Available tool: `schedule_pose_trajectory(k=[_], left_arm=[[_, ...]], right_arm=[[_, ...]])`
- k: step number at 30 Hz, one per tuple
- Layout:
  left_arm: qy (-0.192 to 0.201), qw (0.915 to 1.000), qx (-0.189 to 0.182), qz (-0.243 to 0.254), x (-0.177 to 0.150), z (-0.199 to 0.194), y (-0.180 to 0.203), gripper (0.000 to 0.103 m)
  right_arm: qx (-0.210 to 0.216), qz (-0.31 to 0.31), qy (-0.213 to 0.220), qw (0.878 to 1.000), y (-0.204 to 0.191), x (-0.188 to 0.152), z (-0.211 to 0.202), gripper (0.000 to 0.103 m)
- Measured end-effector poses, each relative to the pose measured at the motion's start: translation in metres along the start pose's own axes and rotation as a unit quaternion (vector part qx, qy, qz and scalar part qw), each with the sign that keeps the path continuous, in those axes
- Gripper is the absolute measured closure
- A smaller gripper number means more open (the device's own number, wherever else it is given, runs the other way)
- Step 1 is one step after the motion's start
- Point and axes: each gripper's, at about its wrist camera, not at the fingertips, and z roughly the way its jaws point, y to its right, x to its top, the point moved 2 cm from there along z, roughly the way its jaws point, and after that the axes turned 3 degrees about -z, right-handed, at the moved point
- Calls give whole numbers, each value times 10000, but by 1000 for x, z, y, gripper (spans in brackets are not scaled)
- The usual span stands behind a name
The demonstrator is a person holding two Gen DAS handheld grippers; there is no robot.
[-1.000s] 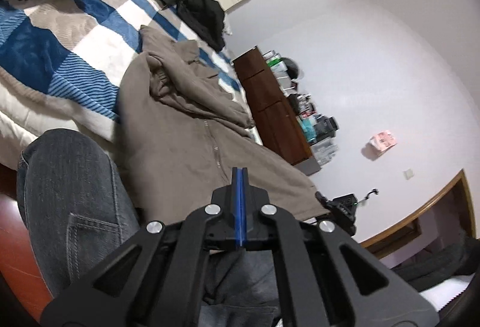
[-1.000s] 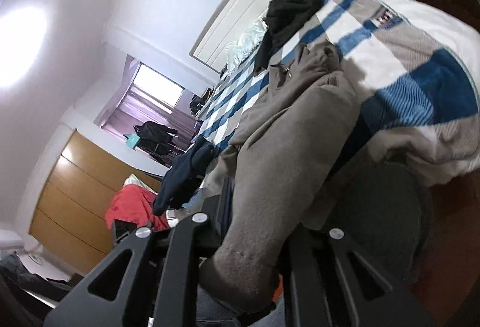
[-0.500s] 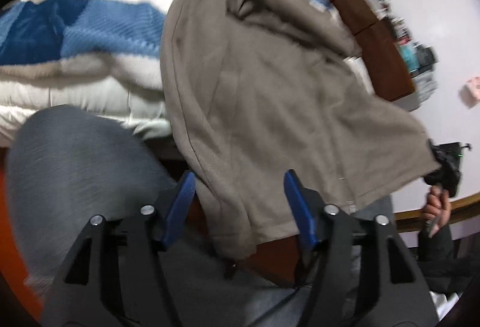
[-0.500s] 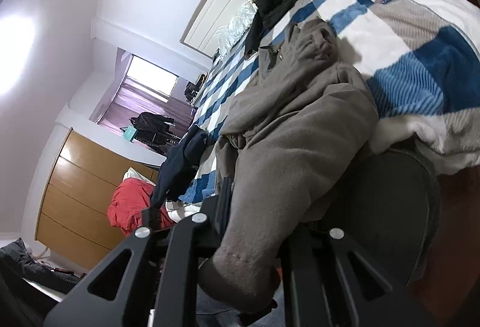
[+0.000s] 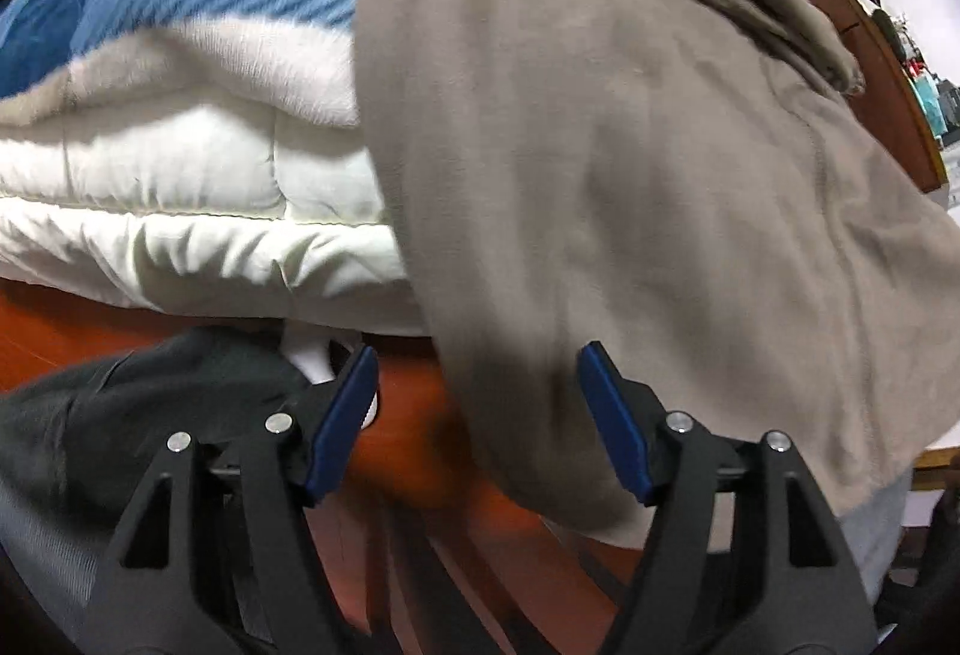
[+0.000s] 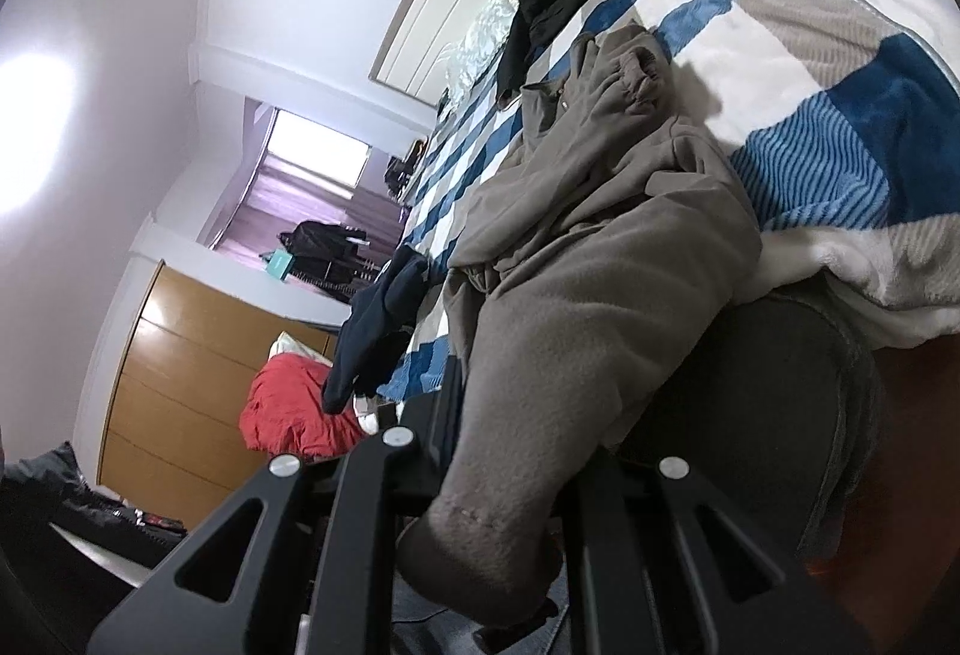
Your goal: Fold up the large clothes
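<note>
Since 1 s ago, left gripper [image 5: 474, 415] opened from shut and brought low to hanging hem of grey-brown jacket [image 5: 630, 144]; hem edge now seen between spread blue pads [image 5: 339, 418], not yet pinched. Jacket draped over bed [image 5: 180, 199] edge, collar end rumpled further up bed. Right gripper [image 6: 510, 475] clenched on other hem corner. Progress judged early: 0 folds made, spreading and all folds left. Count: 1 jacket in work, 2 dark garments and 1 red one elsewhere near bed.
</note>
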Motion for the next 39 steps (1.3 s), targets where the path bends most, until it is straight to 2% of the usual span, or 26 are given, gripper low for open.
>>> schedule_pose_trajectory(k=[2, 5, 6, 7, 9, 11, 14, 16, 17, 18, 20, 23, 29, 34, 39], left_arm=[[38, 9994, -325, -87, -1, 9, -7, 35], [158, 9924, -1140, -444, -4, 21, -24, 35], [141, 9882, -1407, -592, -5, 24, -29, 35], [114, 9804, -1804, -782, -8, 29, -35, 35], [-61, 9747, -2053, -884, -11, 35, -39, 34], [-223, 9707, -2274, -744, -11, 36, -36, 34], [-216, 9706, -2350, -474, -14, 41, -23, 35], [-186, 9696, -2412, -379, -15, 40, -19, 64], [-170, 9701, -2405, -277, -14, 40, -13, 90], [-150, 9713, -2369, -168, -15, 37, -9, 95], [-127, 9747, -2232, 20, -14, 31, -1, 97], [24, 9725, -2321, 163, -13, 9, 8, 98], [720, 9544, -2897, 54, -9, -65, 10, 98], [1440, 9305, -3360, -245, 8, -129, -3, 98], [1730, 9157, -3617, -272, 39, -172, 1, 98]], right_arm=[[33, 2, -43, 10000, 0, 5, -1, 90], [21, -18, -93, 10000, 0, 11, 0, 90], [24, -24, -105, 9999, -1, 12, 1, 90], [18, -56, -114, 9999, -3, 14, 2, 90], [50, -91, -109, 9999, -7, 14, 5, 89], [102, -78, -75, 9999, -11, 13, 8, 89], [147, -72, -12, 9999, -16, 10, 11, 89], [132, -54, 39, 9999, -18, 9, 12, 88], [125, -34, 49, 9999, -19, 8, 13, 86], [116, -27, 50, 9999, -20, 8, 14, 86], [104, -25, 84, 9999, -23, 7, 15, 85], [74, -102, 168, 9998, -29, 8, 14, 85], [144, -377, 600, 9974, -48, 13, -1, 87], [368, -191, 985, 9943, -48, 20, -5, 87], [649, -61, 1317, 9891, -51, 36, -2, 87]])
